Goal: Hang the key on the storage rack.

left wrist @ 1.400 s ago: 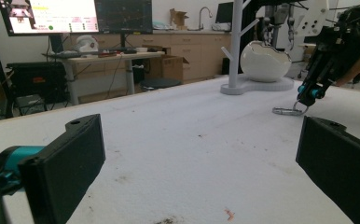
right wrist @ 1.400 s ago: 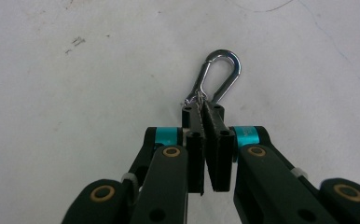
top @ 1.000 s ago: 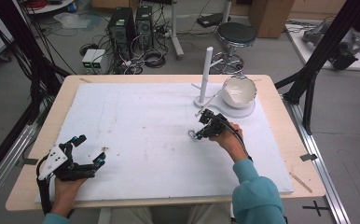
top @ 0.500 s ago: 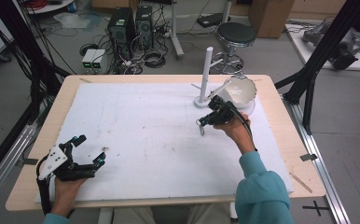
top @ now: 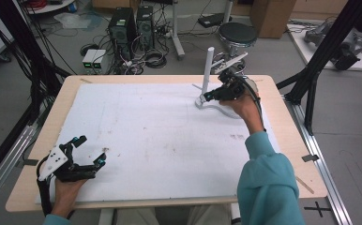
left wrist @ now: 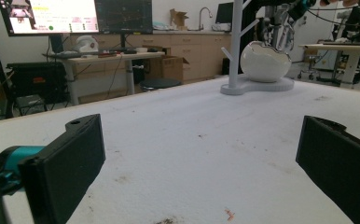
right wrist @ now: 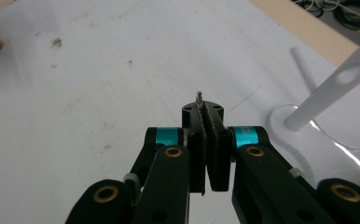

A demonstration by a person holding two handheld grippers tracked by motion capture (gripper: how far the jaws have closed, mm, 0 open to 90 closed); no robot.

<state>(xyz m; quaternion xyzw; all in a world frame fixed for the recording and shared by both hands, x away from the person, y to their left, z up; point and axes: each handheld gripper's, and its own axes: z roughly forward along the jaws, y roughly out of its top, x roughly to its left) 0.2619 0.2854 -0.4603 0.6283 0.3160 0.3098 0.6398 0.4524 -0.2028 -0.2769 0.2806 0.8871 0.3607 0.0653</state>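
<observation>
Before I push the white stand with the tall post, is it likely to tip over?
The white stand probably resists tipping: its flat base is wide. A push high on the thin post could still rock it. The white cup on the base looks glossy, perhaps ceramic, so it may slide.

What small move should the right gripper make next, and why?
Probably open the right gripper: its jaws are pressed together with nothing clear between them, and it hangs over the white stand and the white cup on its base. To grasp either, it would likely need open jaws. The left gripper rests open, far off.
</observation>
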